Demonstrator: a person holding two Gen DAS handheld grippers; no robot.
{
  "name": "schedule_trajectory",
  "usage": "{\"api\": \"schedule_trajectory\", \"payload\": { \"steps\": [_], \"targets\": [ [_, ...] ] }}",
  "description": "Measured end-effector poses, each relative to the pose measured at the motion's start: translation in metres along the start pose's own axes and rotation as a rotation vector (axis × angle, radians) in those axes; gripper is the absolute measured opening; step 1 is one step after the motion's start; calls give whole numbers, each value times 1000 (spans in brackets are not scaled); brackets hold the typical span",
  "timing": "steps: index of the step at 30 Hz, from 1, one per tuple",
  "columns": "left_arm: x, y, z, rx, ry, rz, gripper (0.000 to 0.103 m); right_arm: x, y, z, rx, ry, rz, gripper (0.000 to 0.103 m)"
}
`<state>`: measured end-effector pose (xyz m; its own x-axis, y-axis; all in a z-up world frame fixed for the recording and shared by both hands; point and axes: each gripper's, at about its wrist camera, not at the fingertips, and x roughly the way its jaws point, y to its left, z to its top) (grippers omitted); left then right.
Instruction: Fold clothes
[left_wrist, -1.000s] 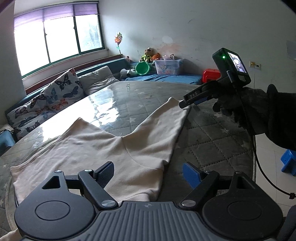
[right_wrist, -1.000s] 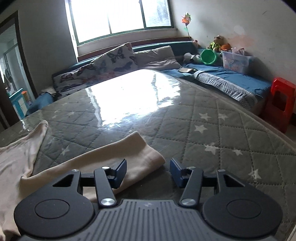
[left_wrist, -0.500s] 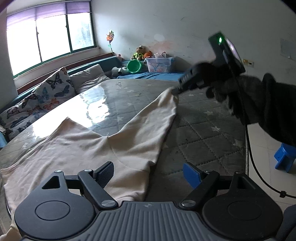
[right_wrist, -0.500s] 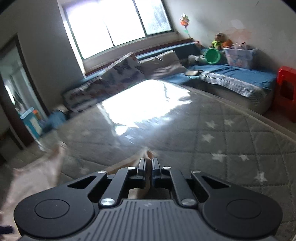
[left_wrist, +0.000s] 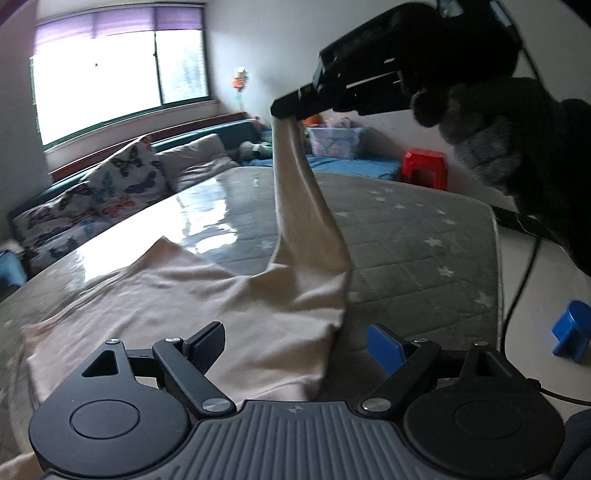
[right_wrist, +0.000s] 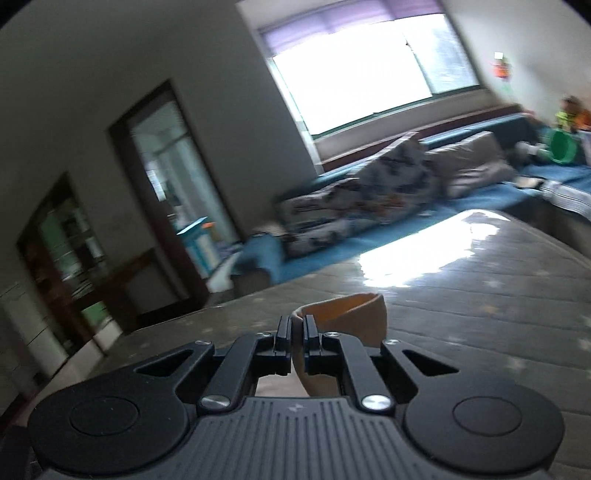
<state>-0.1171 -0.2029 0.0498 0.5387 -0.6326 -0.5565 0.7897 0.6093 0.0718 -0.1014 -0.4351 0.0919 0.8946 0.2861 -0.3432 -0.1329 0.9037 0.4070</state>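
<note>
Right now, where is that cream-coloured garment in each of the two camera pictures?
Left wrist view: the cream garment spreads over the mattress, one end lifted to the upper middle by the right gripper.
Right wrist view: only its pinched end shows, low centre.
Shared landmark: the butterfly cushion.

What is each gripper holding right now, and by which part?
The right gripper pinches the beige garment by the end of one sleeve, lifted off the mattress. The left gripper is open, holding nothing.
</note>
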Motion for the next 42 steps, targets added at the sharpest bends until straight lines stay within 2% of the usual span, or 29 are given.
{"api": "schedule_trajectory", "payload": {
  "steps": [4, 9, 12, 15, 18, 23, 28, 31, 33, 37, 39, 42],
  "targets": [
    [-14, 19, -10, -58, -7, 41, 87, 18, 30, -4, -39, 35, 71, 5],
    [-27, 37, -23, -121, -9, 80, 87, 48, 73, -24, -90, 124, 147, 5],
    [-32, 44, -30, -141, -3, 97, 87, 58, 90, -40, -101, 182, 206, 12],
    [-37, 50, -36, -156, 5, 114, 87, 53, 97, -48, -127, 198, 229, 13],
    [-39, 57, -40, -174, 5, 128, 87, 43, 88, -48, -144, 191, 184, 13],
    [-35, 68, -41, -212, 11, 144, 87, 26, 56, -55, -175, 207, 30, 15],
    [-25, 77, -46, -254, 44, 145, 84, 4, 30, -79, -234, 249, -117, 30],
    [-19, 81, -49, -273, 63, 136, 75, -4, 21, -88, -261, 264, -162, 37],
    [-15, 84, -51, -291, 71, 126, 57, -11, 19, -94, -288, 273, -179, 40],
    [-10, 90, -53, -336, 82, 117, 44, -14, 18, -104, -326, 290, -167, 45],
    [-10, 91, -51, -339, 82, 122, 23, -10, 19, -108, -343, 296, -165, 46],
    [-13, 91, -40, -331, 64, 132, 16, 0, 22, -112, -353, 297, -164, 47]
  ]
}}
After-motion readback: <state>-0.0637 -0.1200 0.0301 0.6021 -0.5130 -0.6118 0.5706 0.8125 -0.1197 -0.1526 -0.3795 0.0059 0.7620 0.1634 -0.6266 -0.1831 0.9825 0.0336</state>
